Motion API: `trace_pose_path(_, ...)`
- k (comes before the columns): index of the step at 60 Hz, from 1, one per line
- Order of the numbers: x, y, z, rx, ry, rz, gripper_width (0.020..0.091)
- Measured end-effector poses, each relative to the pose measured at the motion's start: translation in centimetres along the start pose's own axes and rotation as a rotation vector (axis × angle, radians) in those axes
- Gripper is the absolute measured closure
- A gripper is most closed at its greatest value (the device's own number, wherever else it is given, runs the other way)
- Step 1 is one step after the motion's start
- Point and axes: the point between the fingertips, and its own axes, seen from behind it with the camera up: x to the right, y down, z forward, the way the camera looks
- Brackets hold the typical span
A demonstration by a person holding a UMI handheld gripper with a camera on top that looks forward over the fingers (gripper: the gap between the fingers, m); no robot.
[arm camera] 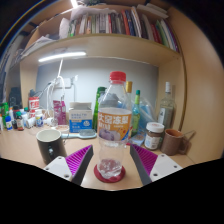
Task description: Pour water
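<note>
Clear plastic water bottle with red cap point(113, 125) stood between the gripper point(110, 163)'s spread fingers, dark mug point(50, 146) left.

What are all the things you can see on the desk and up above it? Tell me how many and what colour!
water bottle: one, clear with a red cap and an orange-and-white label, standing between the fingers on a red coaster
mug: one, dark, on the desk left of the bottle
white tub: one, white with a blue label, behind the bottle to the left
small jar: one, dark lid, right of the bottle
brown cup: one, right of the jar
small bottles: several, mixed colours, far left; exact count unclear
books: a row, many colours, on the shelf above
desk: one, light wood
gripper: one, fingers open with magenta pads either side of the bottle
</note>
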Motion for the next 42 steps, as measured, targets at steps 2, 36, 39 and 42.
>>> trace_pose_path(2, 0.3, -0.1, -1.1, 0.001, 0.002, 0.006, 0.0267)
trace_pose_path(36, -5.1, 0.0, -26.8, 0.065, -0.003, 0.076, 0.026)
trace_pose_path(39, -5.4, 0.2, -28.1, 0.058, 0.011, 0.074, 0.0262)
trace_pose_path(42, -5.8, 0.3, -29.2, 0.06, 0.016, 0.074, 0.0261)
